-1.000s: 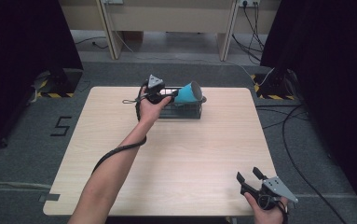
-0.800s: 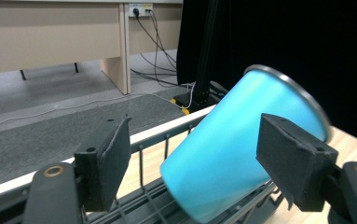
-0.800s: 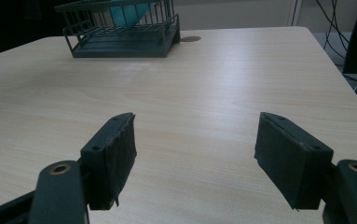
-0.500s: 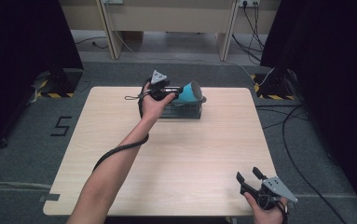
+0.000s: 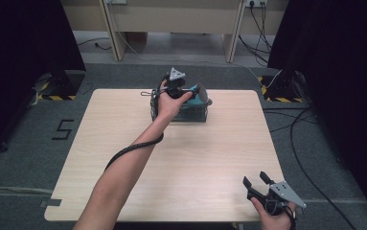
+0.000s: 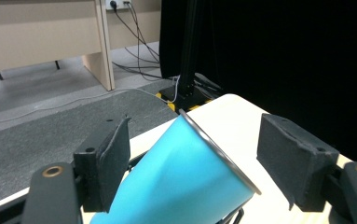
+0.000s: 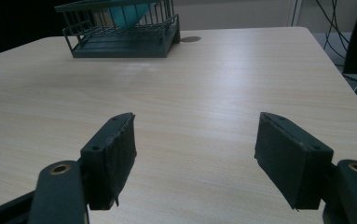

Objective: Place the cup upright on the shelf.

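Lying tilted between the left gripper (image 6: 192,163) fingers, the blue cup (image 6: 176,182) touches one pad; fingers apart.

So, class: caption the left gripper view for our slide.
Left gripper around a tilted blue cup, jaws apart, above the table.

I see a bright blue cup (image 6: 181,172) with silver rim, dark green wire basket (image 7: 120,44), pale wood-grain table (image 5: 195,158), black fingers (image 7: 113,156), grey speckled floor (image 5: 37,143).
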